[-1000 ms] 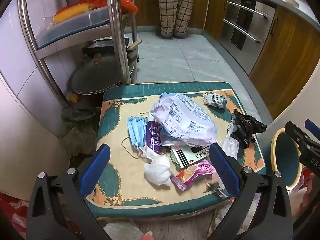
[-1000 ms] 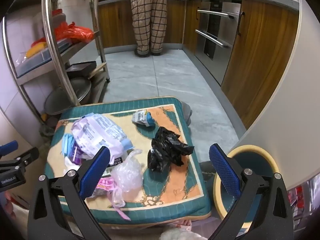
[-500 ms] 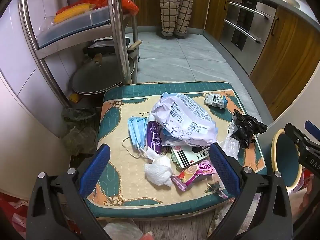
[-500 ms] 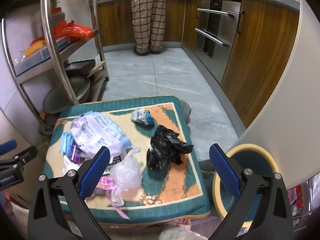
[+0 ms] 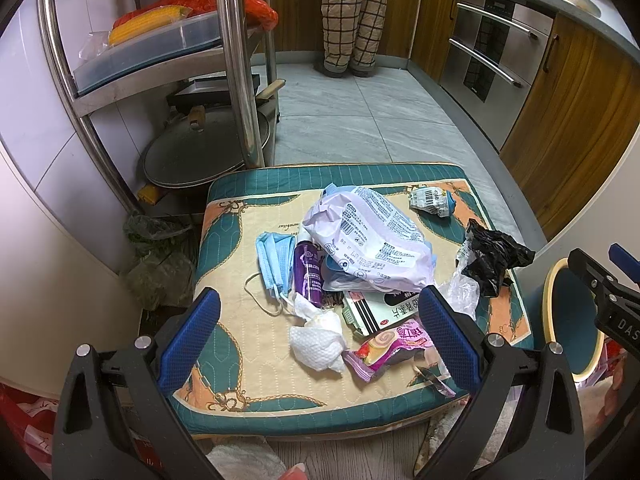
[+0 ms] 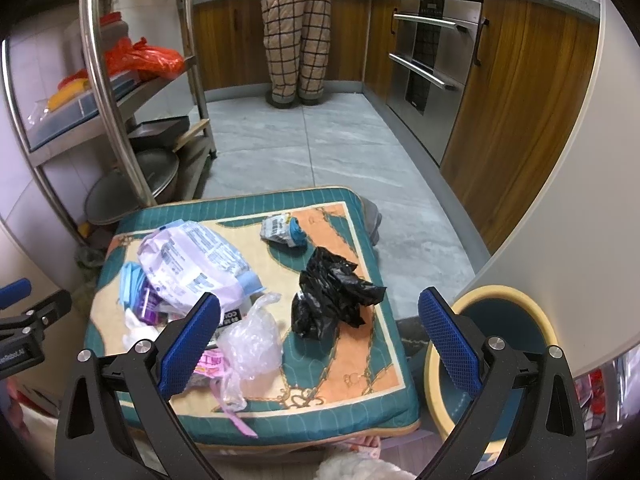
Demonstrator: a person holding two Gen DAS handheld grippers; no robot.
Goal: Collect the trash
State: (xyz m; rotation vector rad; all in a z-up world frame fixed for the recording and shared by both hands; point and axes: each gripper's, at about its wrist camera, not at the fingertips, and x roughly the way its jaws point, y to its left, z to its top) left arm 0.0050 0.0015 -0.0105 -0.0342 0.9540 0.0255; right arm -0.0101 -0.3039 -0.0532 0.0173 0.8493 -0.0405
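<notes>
- Left gripper [image 5: 318, 330]: jaws spread wide and empty, above the cushion's [image 5: 240, 344] near edge.
- Right gripper [image 6: 318, 330]: jaws likewise apart, holding nothing.
- Trash on the cushion: white tissue [image 5: 318, 340] and pink snack wrapper [image 5: 390, 350] between the left jaws; black bag [image 6: 334, 300] between the right jaws.
- Barcode "4068" on the crumpled wrapper [image 5: 432, 201] at the cushion's far corner.

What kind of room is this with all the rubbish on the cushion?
Most likely a home kitchen. There is a built-in oven set in wooden cabinets, a steel rack holding pans and corn cobs, and a person in checked trousers standing at the counter.
</notes>
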